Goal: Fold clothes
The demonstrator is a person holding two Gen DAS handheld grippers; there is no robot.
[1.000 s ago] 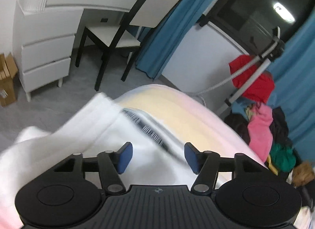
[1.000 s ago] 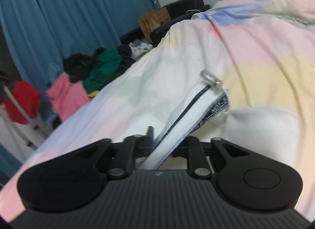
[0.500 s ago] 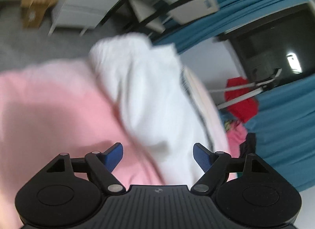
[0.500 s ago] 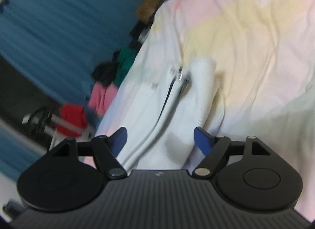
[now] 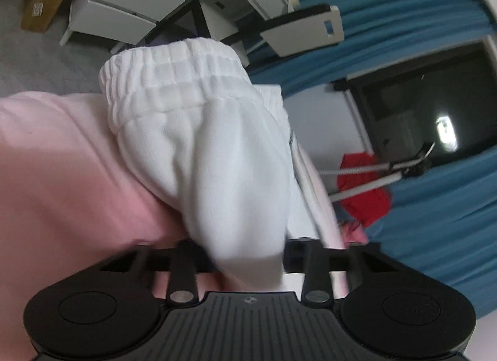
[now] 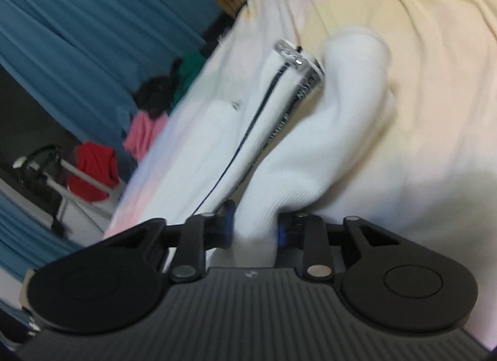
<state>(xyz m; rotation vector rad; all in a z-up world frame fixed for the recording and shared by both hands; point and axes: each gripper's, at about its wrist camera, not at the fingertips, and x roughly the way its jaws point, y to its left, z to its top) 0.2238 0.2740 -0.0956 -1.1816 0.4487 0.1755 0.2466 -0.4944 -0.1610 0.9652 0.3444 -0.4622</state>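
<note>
Left wrist view: left gripper (image 5: 248, 255) now closed on the white garment (image 5: 211, 156); half a second ago its jaws stood open.
Right wrist view: right gripper (image 6: 254, 227) also closed on the white garment (image 6: 310, 156), open before.
Garment place: on the bed cover (image 6: 419, 50), elastic end at the bed's edge.
Meaning: both ends gripped, probably ready to lift and fold.

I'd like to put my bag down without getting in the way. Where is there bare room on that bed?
Free: the pink bedspread left of the white garment, and the yellow stretch to its right. Crowded: the middle, where the left gripper and right gripper pinch the garment, and the bedside clothes pile.
</note>
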